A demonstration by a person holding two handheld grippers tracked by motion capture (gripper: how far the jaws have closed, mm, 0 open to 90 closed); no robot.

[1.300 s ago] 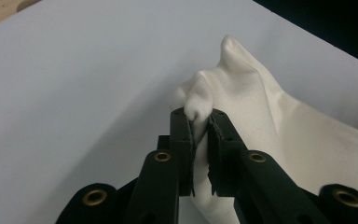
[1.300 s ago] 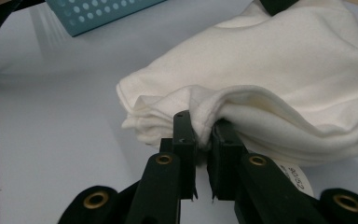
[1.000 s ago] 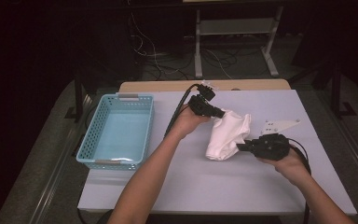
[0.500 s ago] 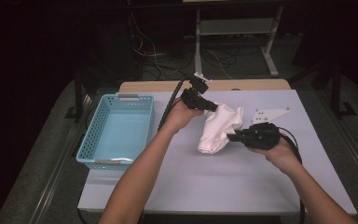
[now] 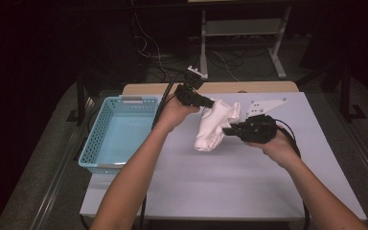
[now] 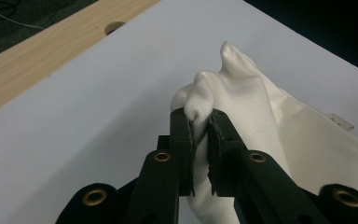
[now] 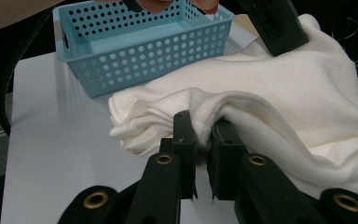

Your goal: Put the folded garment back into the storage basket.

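Item: white cloth [image 5: 214, 125], bunched, hanging above the white table [image 5: 230, 191] between two grippers, likely for carrying toward the basket.
Right gripper [image 5: 228, 130]: jaws are pinching a fold at the cloth's near edge.
Left gripper [image 5: 212, 102]: jaws are clamping its far corner.
Blue perforated basket [image 5: 96, 143]: sitting at the table's left, open and ready.
Small tag [image 6: 339, 121] on the cloth: too small to read.

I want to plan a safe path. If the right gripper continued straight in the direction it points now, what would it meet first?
The right gripper is already shut on a fold of the white cloth, so more cloth comes first. Beyond it, in the right gripper view, stands the blue basket, probably next in line, though depth is hard to judge.
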